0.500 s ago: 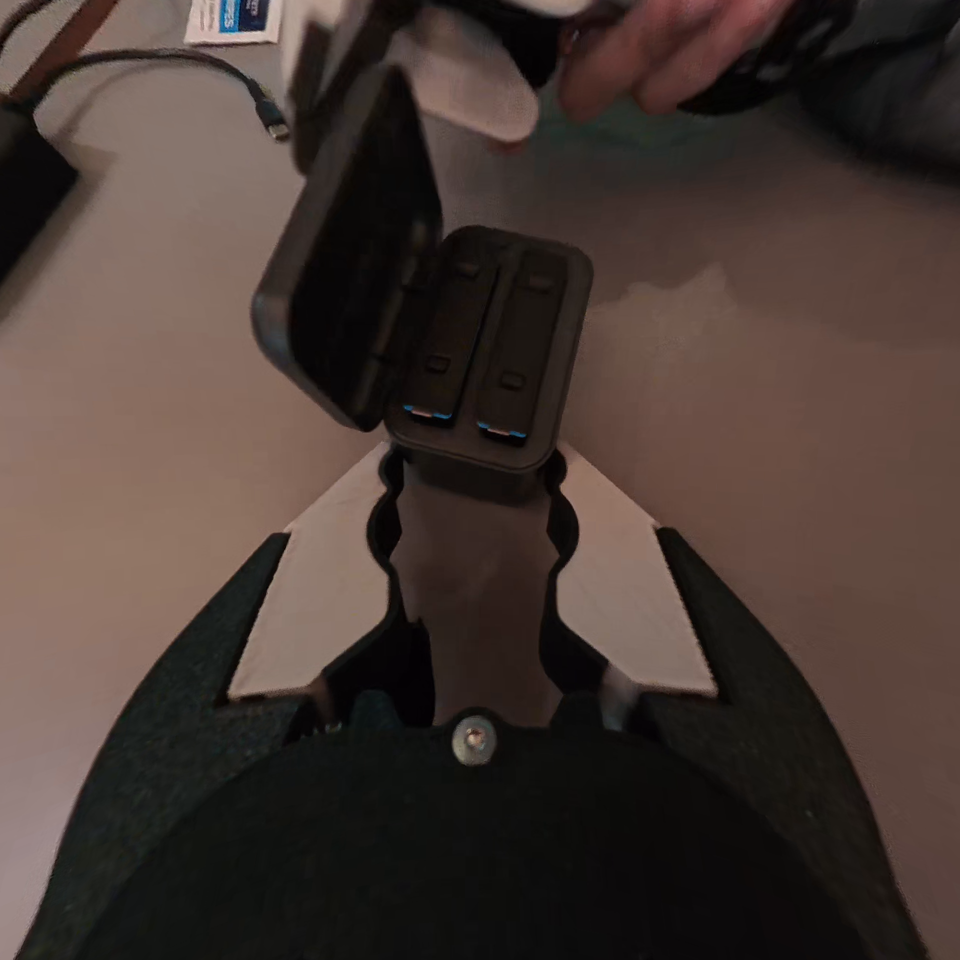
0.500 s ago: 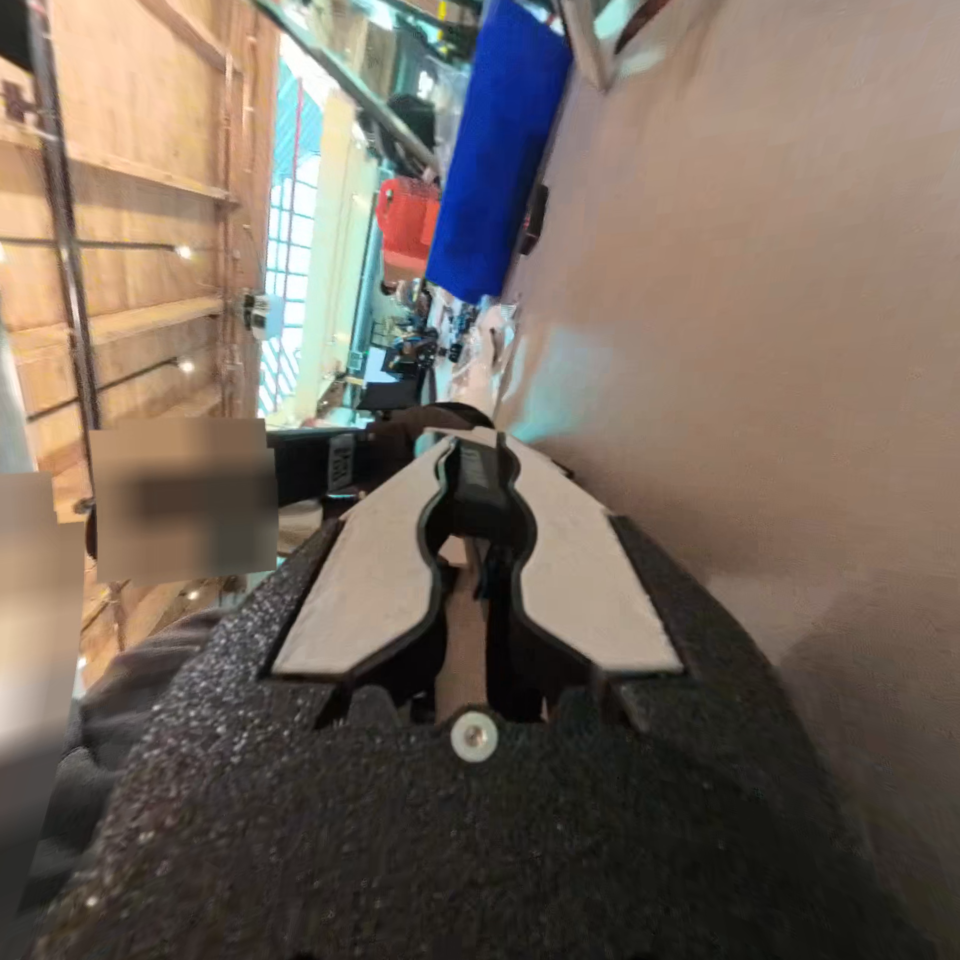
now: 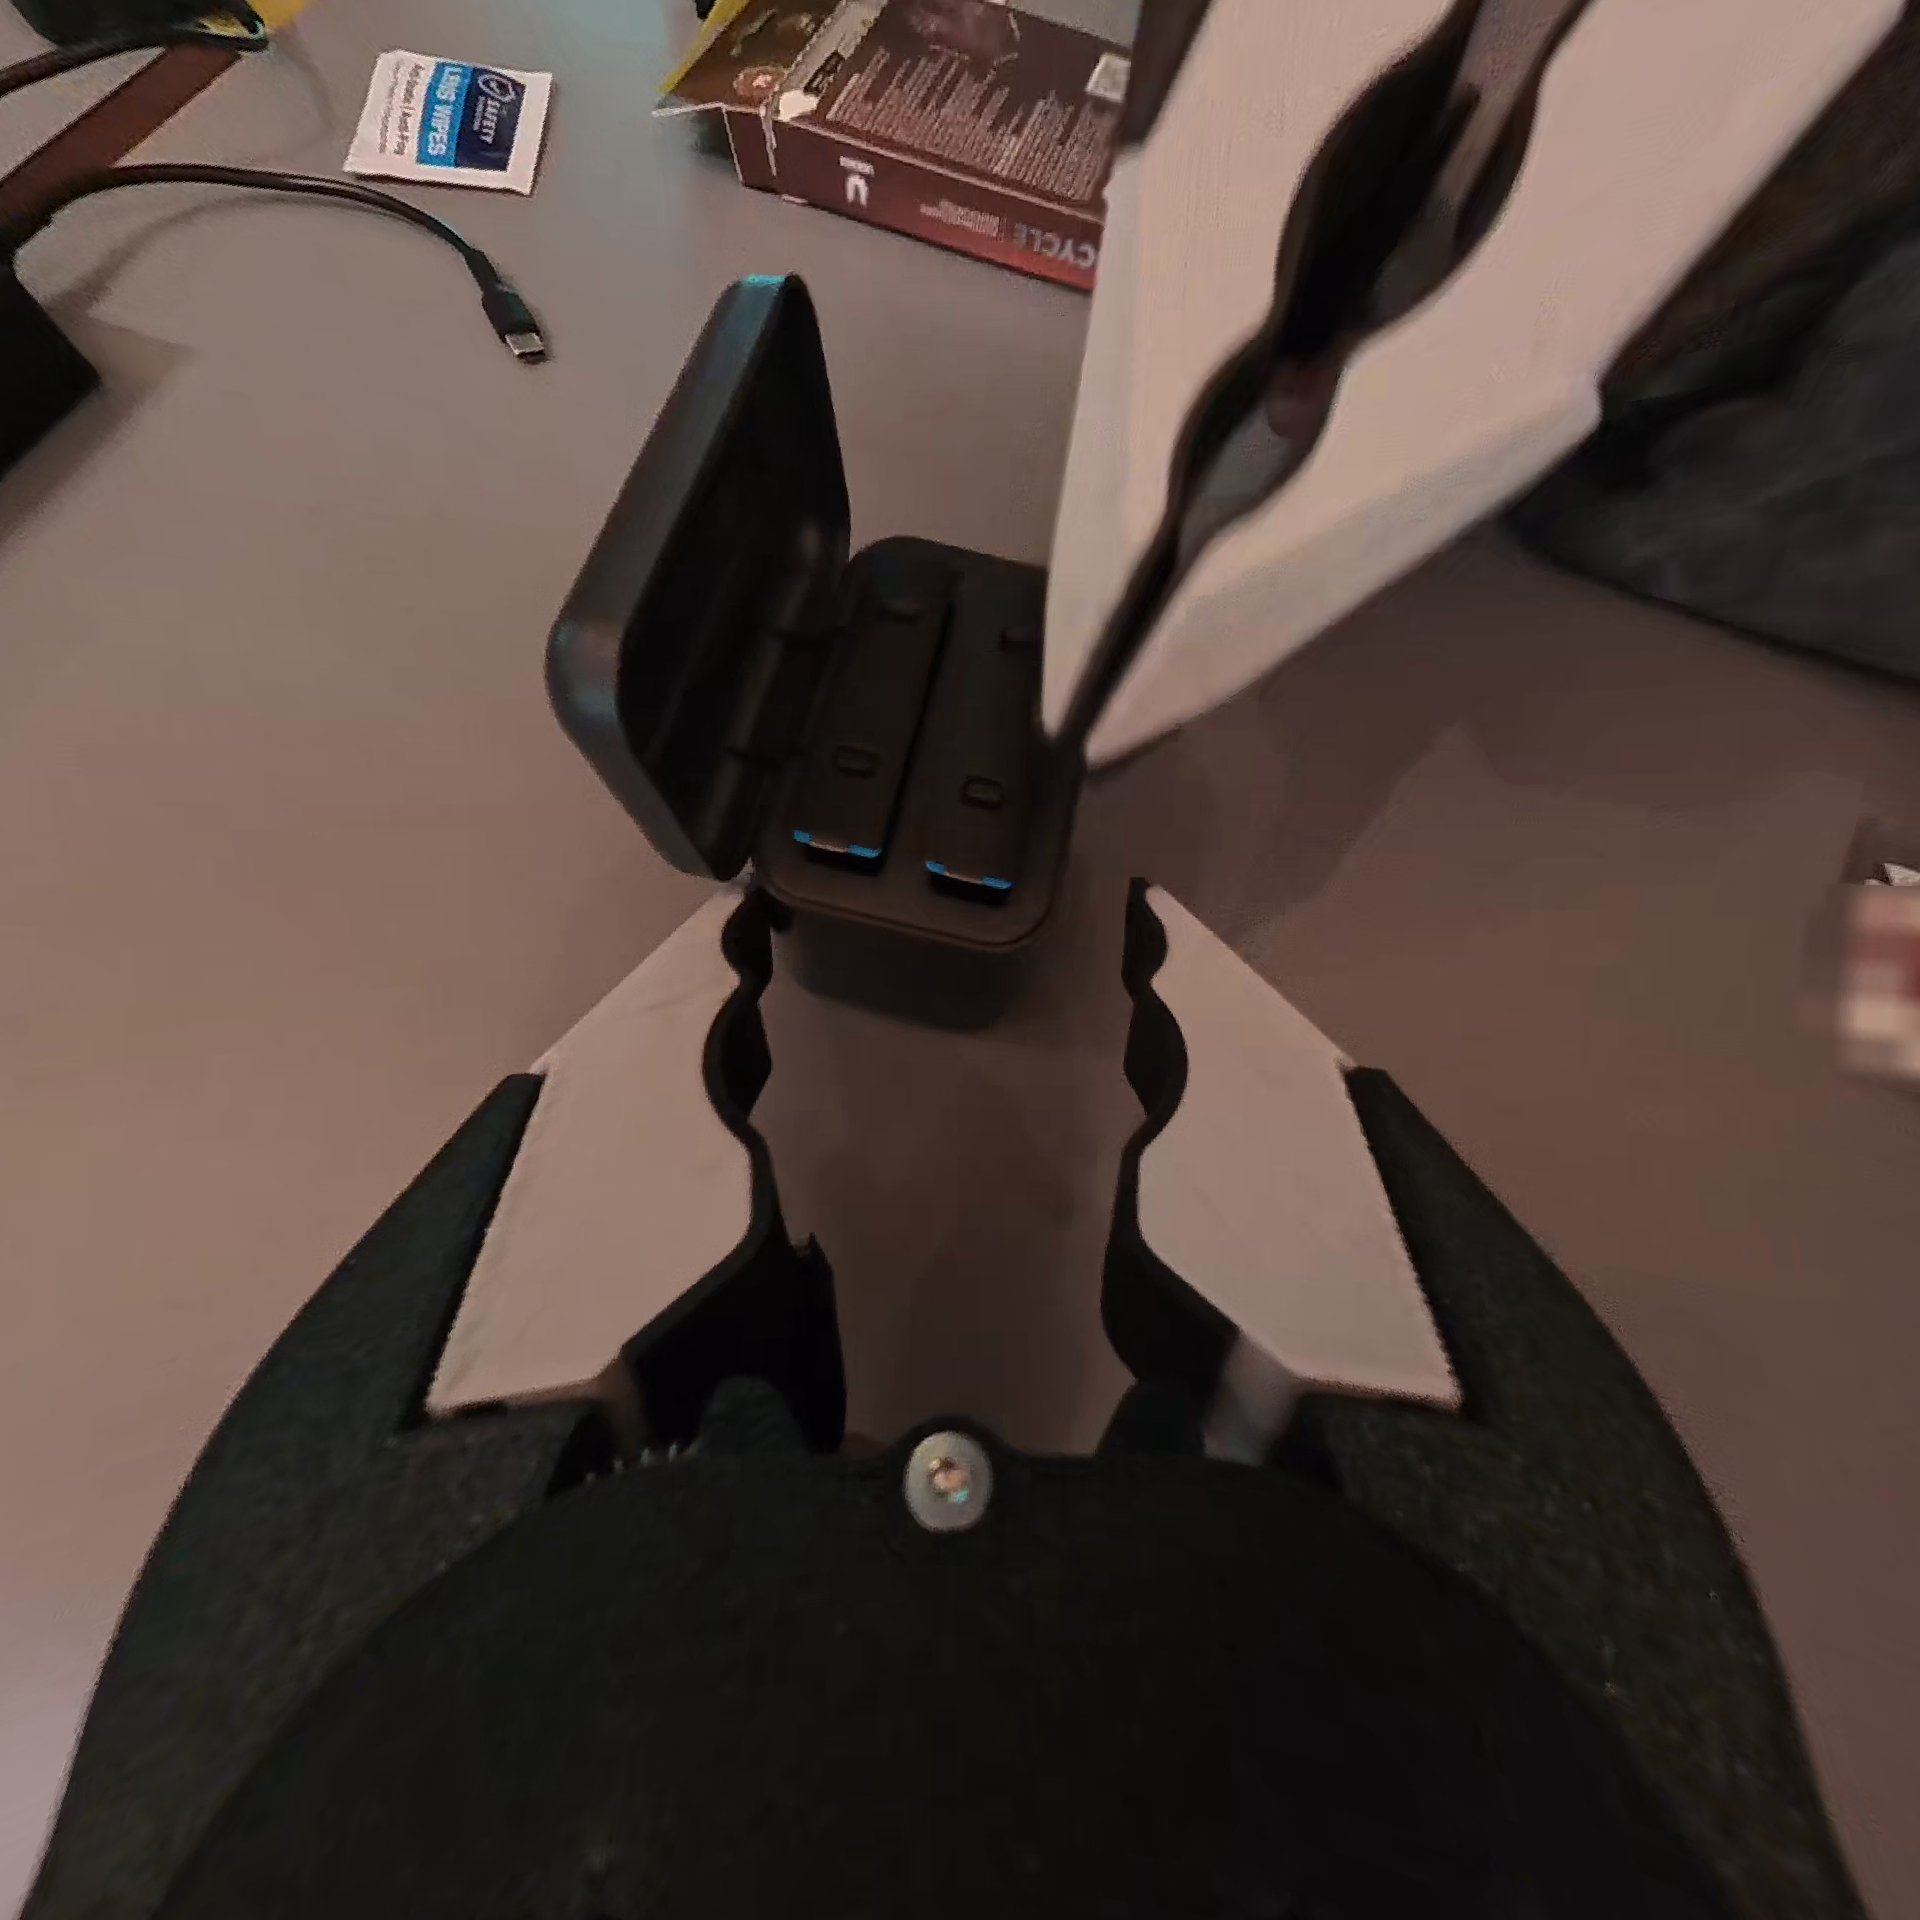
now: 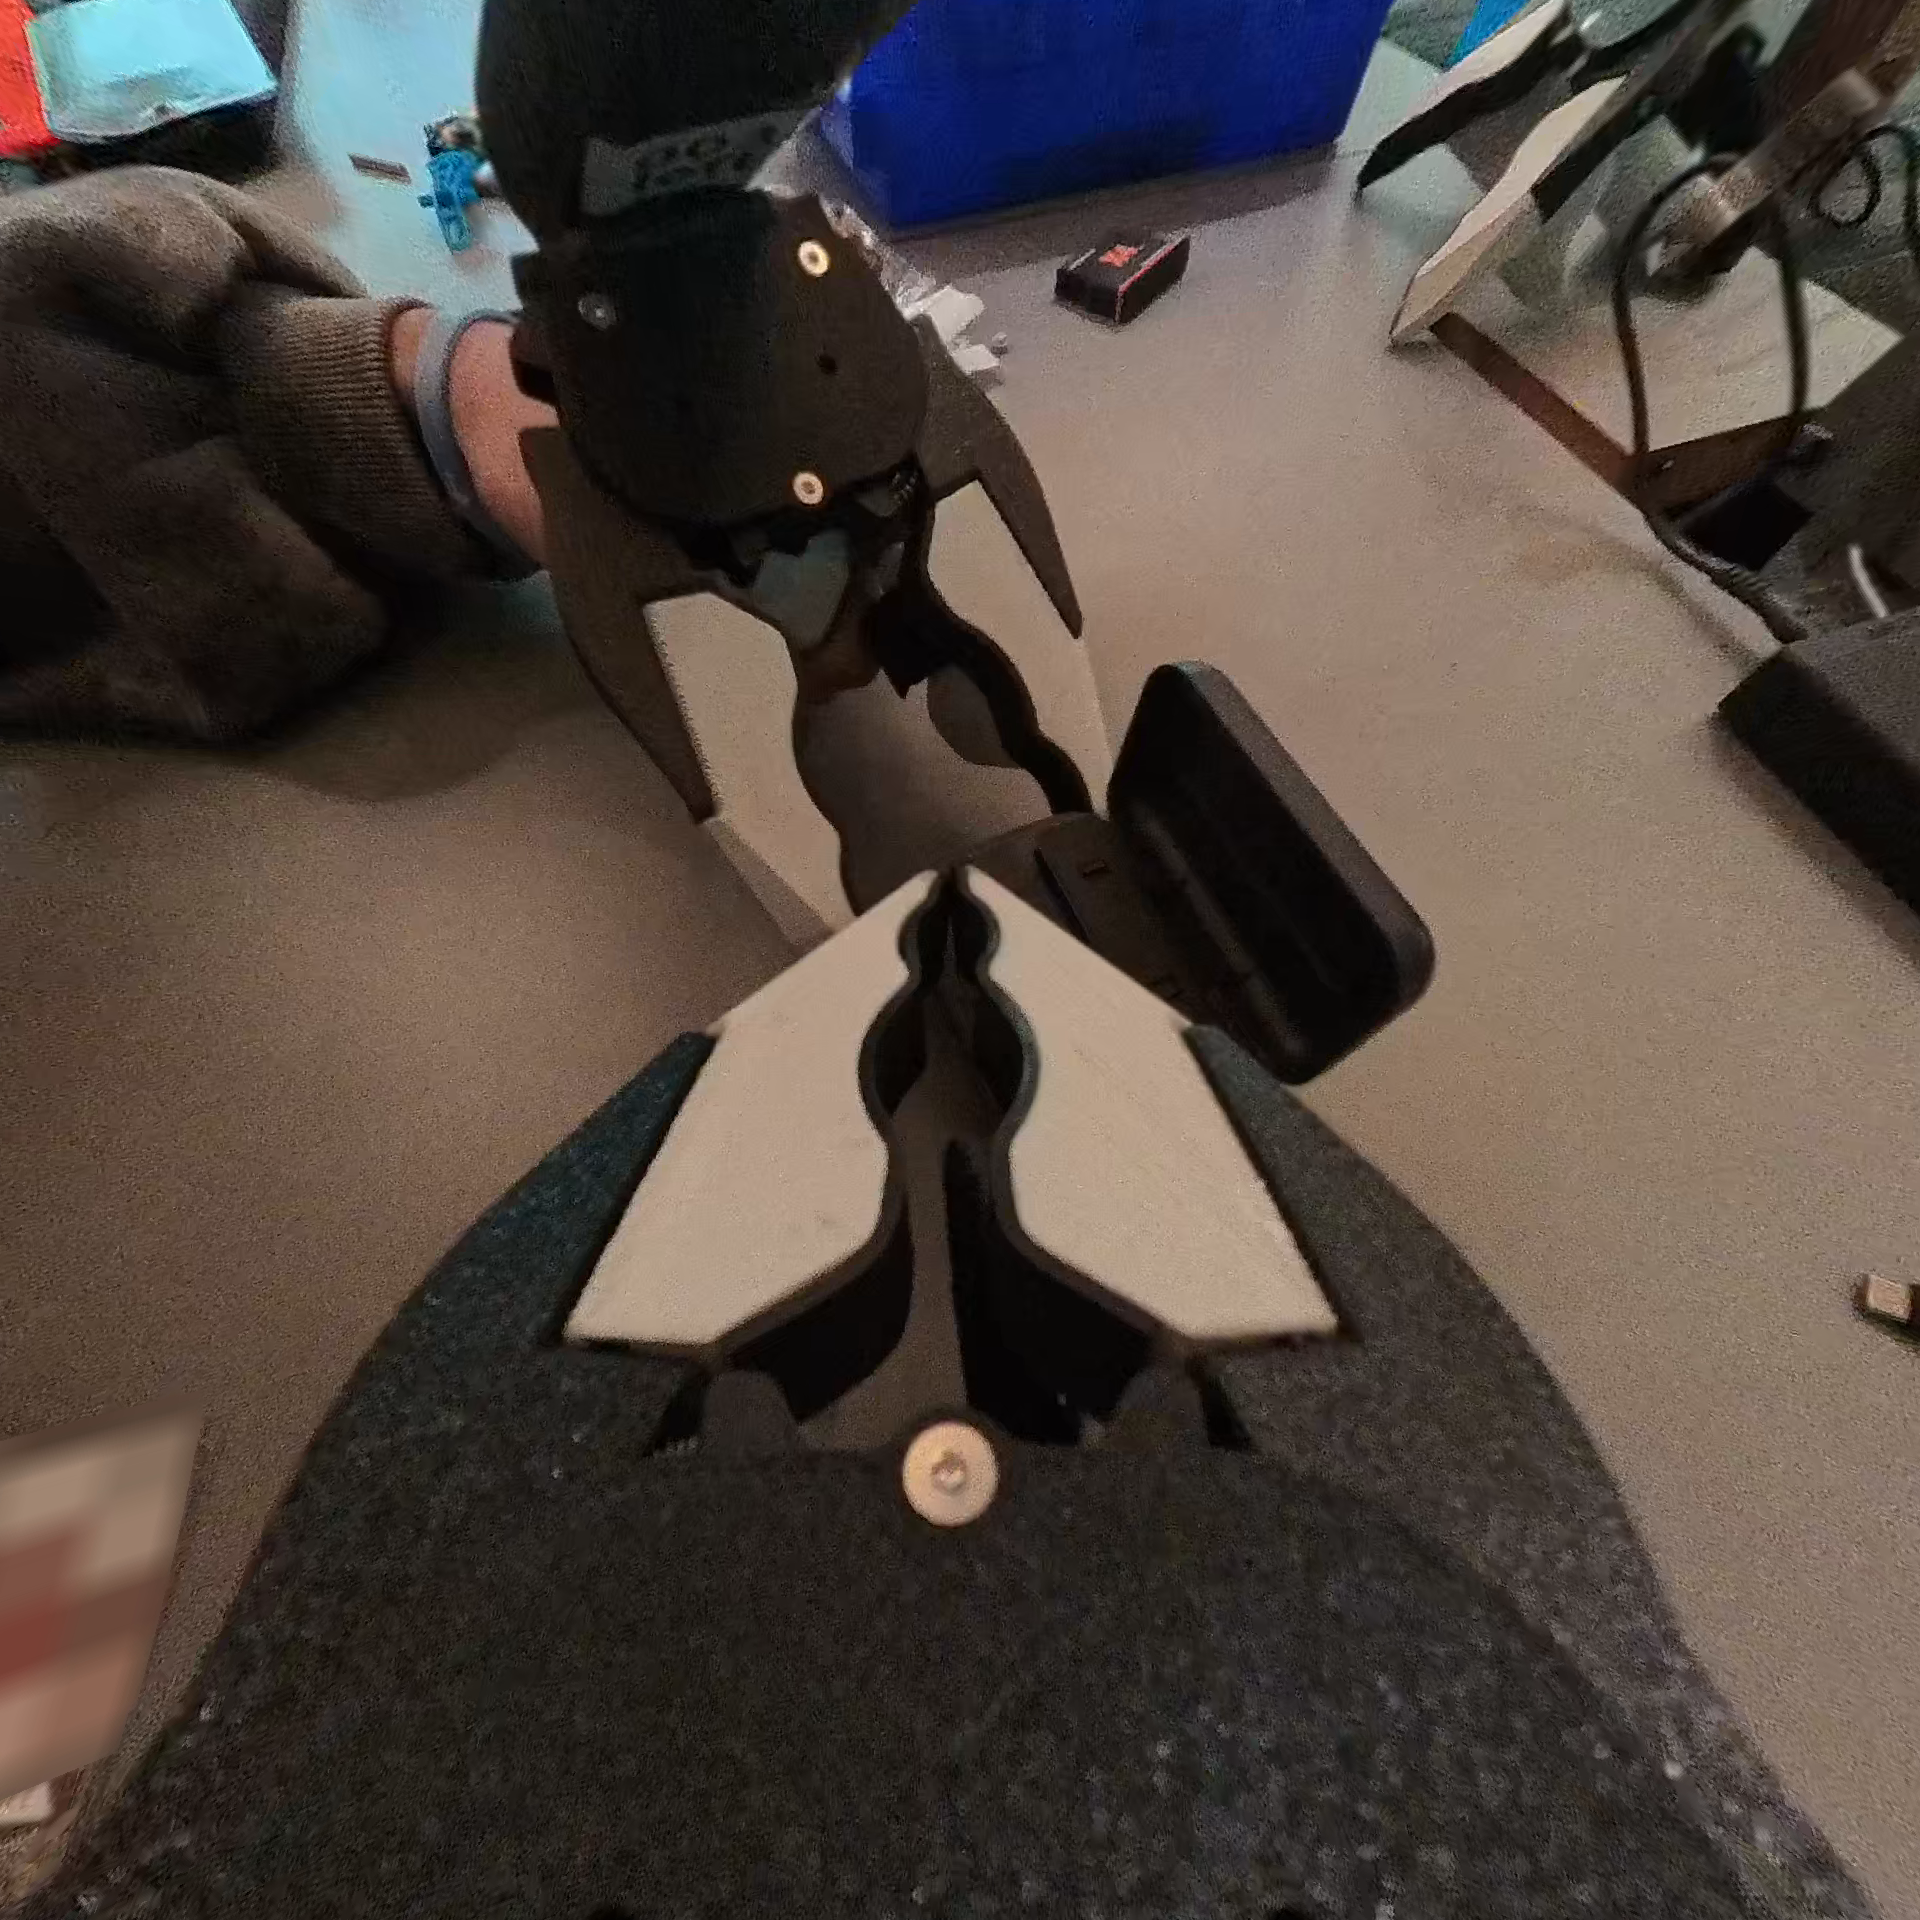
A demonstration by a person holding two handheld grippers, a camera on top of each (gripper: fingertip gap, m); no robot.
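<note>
- Now the left hand-held gripper (image 3: 940, 914) has its jaws wide apart and holds nothing; half a second ago they stood closer, beside the body of the dark charging case (image 3: 914, 831), and they have drawn back a little.
- The case stands upright on the grey bench (image 3: 312, 779), just in front of the left fingertips, between them. Its base looks to touch none of them, though the left tip comes very close to the lower corner of the lid.
- The lid (image 3: 717, 582) is swung open to the left, as before. Inside, two dark batteries (image 3: 862, 769) with blue marks sit side by side in their slots.
- The right hand-held gripper (image 3: 1070, 743) has come down from the upper right; its jaws are together, with only a thin slit at the tips, and nothing is seen between them. The tips are at the right rim of the case; I cannot tell if they touch it.
- Earlier this gripper was turned on its side and looked along the bench toward a far room; in its own view the same gripper (image 4: 951, 883) points down at the case, with the lid (image 4: 1268, 883) to its right.
- Farther off lie a black cable (image 3: 457, 260), a white wipe packet (image 3: 447, 123) and a dark red box (image 3: 935, 135).
- Behind, a hand (image 4: 488, 426) in a brown sleeve holds the left tool.
</note>
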